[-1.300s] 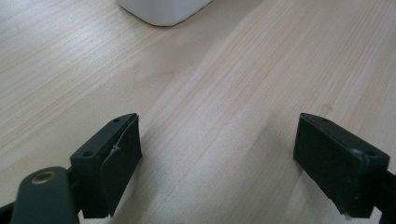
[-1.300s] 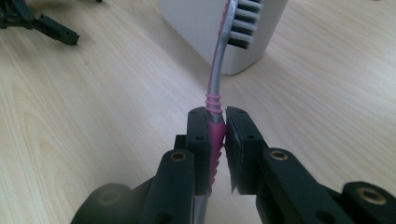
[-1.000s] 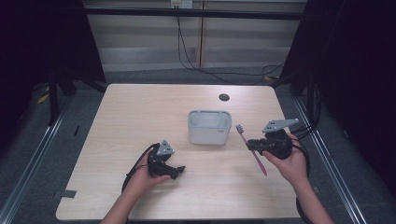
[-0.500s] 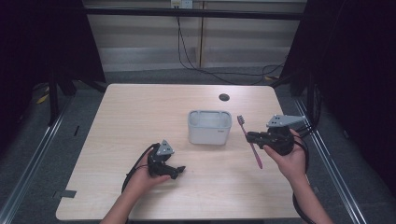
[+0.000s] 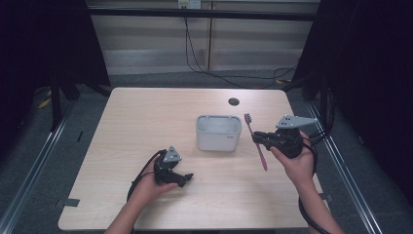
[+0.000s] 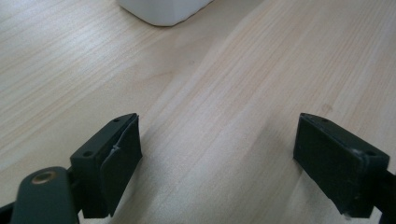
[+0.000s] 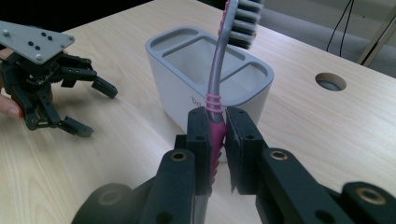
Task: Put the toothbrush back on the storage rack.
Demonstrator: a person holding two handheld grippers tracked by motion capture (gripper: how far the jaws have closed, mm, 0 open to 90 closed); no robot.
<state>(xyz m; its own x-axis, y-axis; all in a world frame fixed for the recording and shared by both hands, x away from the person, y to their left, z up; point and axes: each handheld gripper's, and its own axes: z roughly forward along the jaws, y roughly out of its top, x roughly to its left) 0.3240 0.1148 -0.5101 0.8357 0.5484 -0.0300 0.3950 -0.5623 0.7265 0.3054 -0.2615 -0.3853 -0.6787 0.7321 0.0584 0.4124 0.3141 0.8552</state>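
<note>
On the right side of the light wooden table (image 5: 146,122), my right gripper (image 5: 257,138) is clamped tight on the pink handle of a pink and grey toothbrush (image 5: 255,141). In the right gripper view the two black jaws press against the handle from both sides, and the toothbrush (image 7: 215,100) rises past them with its dark bristle head tilted over the far side of the holder. From the high view the brush runs at a slant, head toward the far edge of the table and tail toward me, just beside the right end of the white rectangular plastic holder with a grey rim (image 5: 218,132). The holder (image 7: 205,74) stands upright near the middle of the table, its top split into compartments, all open.

My left gripper (image 5: 184,178) rests low near the table's front, well apart from the holder, held in my left hand (image 5: 148,184). Its jaws stand wide apart with bare wood between them. A small round dark hole (image 5: 234,101) sits in the table beyond the holder.
</note>
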